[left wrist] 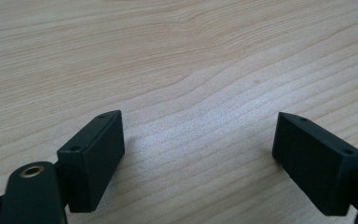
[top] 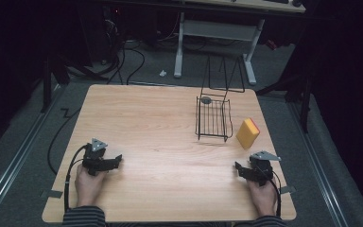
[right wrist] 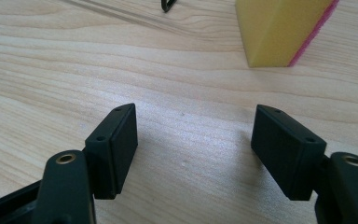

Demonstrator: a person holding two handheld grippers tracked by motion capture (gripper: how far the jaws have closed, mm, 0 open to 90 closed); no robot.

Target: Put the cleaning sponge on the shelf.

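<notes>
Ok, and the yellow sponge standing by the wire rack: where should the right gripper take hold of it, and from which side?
Probably across its two broad yellow faces, near the top. The sponge stands on edge on the table, just ahead of the right gripper, whose jaws are open and empty. Coming from the person's side, slightly above, keeps clear of the wire rack to its left. The pink scouring layer shows along one edge.

Bare table between claws; sponge beside basket.
</notes>
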